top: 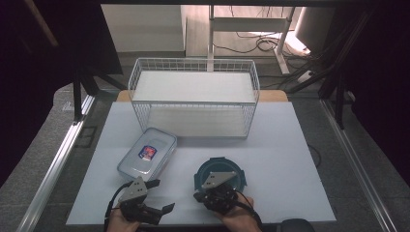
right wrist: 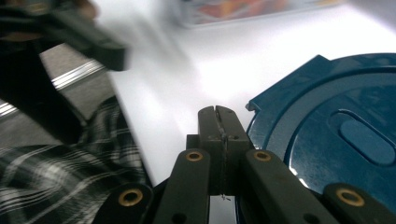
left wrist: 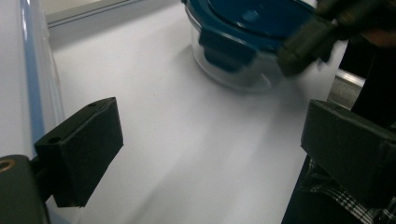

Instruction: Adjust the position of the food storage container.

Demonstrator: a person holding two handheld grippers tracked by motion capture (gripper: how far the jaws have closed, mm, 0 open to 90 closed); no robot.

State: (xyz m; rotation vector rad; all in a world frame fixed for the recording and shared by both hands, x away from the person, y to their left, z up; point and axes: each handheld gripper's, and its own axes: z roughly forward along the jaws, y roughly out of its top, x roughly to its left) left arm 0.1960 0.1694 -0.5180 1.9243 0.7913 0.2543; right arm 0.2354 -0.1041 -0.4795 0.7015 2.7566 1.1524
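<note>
A round clear container with a dark blue clip lid point(top: 227, 170) point(left wrist: 238, 51) point(right wrist: 336, 135) stands on the white mat near the front. My right gripper point(top: 200, 195) point(right wrist: 218, 116) hovers at the lid's near-left edge, its jaws pressed together with nothing between them; the left gripper view shows it blurred point(left wrist: 303, 42). A rectangular clear box with a labelled lid point(top: 146, 153) point(right wrist: 243, 9) lies to the left. My left gripper point(top: 162, 195) point(left wrist: 210, 149) is in front of that box, low over the mat, jaws wide open and empty.
A white wire basket point(top: 193, 99) stands at the back of the white mat point(top: 280, 159). Metal rails point(top: 58, 164) run along both sides of the table. A plaid sleeve point(right wrist: 60, 172) is close to the right gripper.
</note>
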